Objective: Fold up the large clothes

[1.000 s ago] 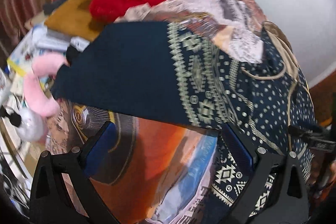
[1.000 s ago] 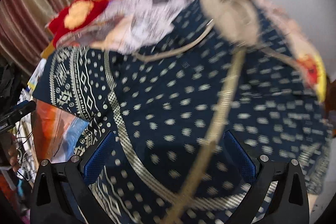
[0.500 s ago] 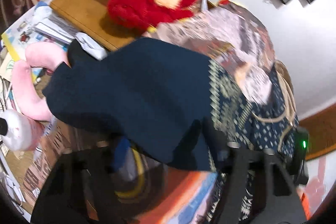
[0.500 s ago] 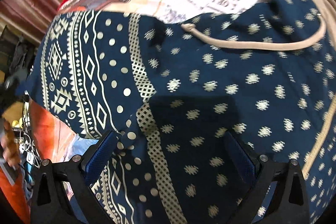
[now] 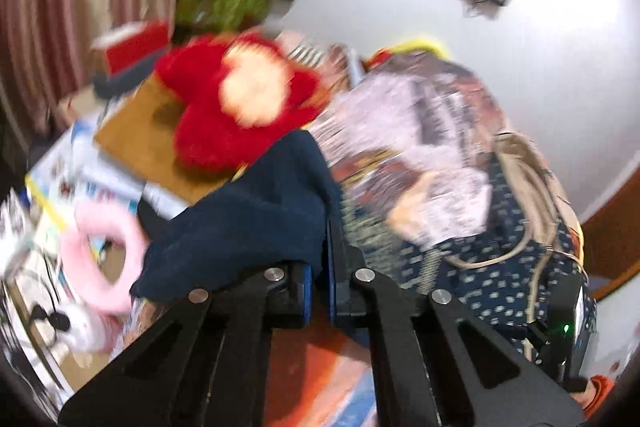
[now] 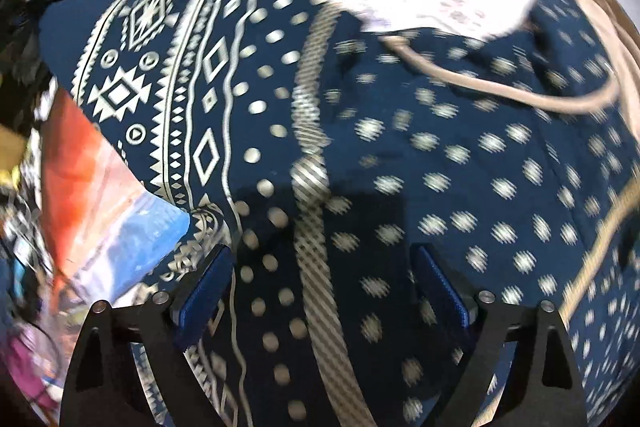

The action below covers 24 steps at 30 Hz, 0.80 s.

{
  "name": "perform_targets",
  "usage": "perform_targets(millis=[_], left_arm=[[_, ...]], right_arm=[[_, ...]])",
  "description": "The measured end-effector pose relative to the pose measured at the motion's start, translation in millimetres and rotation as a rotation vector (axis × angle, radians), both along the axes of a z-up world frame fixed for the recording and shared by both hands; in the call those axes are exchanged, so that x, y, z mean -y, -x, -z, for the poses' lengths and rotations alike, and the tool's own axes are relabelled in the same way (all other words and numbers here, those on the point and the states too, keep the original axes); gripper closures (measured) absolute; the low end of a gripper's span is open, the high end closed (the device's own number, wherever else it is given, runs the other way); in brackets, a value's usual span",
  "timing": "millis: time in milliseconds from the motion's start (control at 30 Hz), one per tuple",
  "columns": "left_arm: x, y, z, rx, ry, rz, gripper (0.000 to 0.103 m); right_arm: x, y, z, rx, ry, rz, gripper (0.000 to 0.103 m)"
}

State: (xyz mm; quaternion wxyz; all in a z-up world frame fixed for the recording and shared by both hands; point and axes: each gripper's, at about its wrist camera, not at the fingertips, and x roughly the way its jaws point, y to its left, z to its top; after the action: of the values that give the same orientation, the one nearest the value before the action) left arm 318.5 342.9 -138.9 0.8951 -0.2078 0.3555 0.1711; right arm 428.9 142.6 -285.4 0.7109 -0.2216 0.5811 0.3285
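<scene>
A large navy garment with white dots and geometric bands lies spread over a patterned bedcover. My left gripper is shut on the garment's plain navy edge, which rises bunched up out of the blue pads and hangs to the left. In the right wrist view my right gripper hovers close over the dotted cloth with its jaws wide and closing; the fabric lies under and between the blue fingers, and they do not press it. A beige drawstring crosses the garment.
A red plush toy sits on a wooden board at the back. A pink plush ring and papers lie at the left. A pale printed cloth overlaps the garment's far edge. The orange and blue bedcover shows at the left.
My left gripper went from wide open to shut on the navy edge and lifted it. My right gripper moved down closer to the dotted cloth, and its jaws narrowed slightly.
</scene>
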Motion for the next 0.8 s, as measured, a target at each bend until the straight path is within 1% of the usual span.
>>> perform_targets(millis=[100, 133, 167, 200, 267, 333, 367, 433, 533, 600, 633, 733, 800], left_arm=[[38.7, -13.0, -32.7, 0.056, -0.062, 0.09, 0.099], [58.7, -19.9, -44.9, 0.076, -0.088, 0.133, 0.099], [72.0, -24.7, -50.4, 0.087, -0.101, 0.162, 0.099], [92.9, -32.9, -57.7, 0.098, -0.118, 0.211, 0.099], [125.2, -47.1, -62.7, 0.104, -0.123, 0.284, 0.099], [157.2, -62.6, -59.7, 0.093, -0.112, 0.352, 0.099], [175.9, -71.0, -54.0, 0.081, -0.099, 0.39, 0.099], [207.2, -83.1, -37.5, 0.048, -0.078, 0.443, 0.099], [254.3, -98.9, -0.1, -0.046, -0.042, 0.536, 0.099], [281.7, -103.2, 28.9, -0.122, -0.021, 0.594, 0.099], [297.6, -104.9, 48.4, -0.178, -0.015, 0.622, 0.099], [321.9, -101.2, 92.2, -0.299, 0.007, 0.673, 0.099], [333.2, -95.8, 109.8, -0.358, -0.008, 0.696, 0.098]], right_arm=[[27.3, -3.6, -28.5, 0.006, -0.06, 0.063, 0.012], [38.4, -4.0, -39.4, 0.02, -0.076, 0.08, 0.012], [48.5, -4.2, -48.8, 0.035, -0.09, 0.094, 0.012], [62.2, -4.9, -61.8, 0.06, -0.104, 0.113, 0.012], [93.5, -8.6, -84.7, 0.103, -0.129, 0.152, 0.012], [125.9, -12.8, -102.0, 0.132, -0.151, 0.198, 0.012], [147.0, -29.8, -109.3, 0.139, -0.158, 0.214, 0.012], [177.4, -27.8, -121.0, 0.163, -0.171, 0.256, 0.011], [220.3, -29.6, -129.2, 0.188, -0.162, 0.318, 0.011], [239.9, -28.2, -126.7, 0.189, -0.141, 0.341, 0.011], [249.3, -28.3, -124.8, 0.189, -0.129, 0.351, 0.011], [281.0, -21.3, -119.0, 0.174, -0.109, 0.379, 0.011], [290.5, -18.1, -110.5, 0.153, -0.107, 0.394, 0.011]])
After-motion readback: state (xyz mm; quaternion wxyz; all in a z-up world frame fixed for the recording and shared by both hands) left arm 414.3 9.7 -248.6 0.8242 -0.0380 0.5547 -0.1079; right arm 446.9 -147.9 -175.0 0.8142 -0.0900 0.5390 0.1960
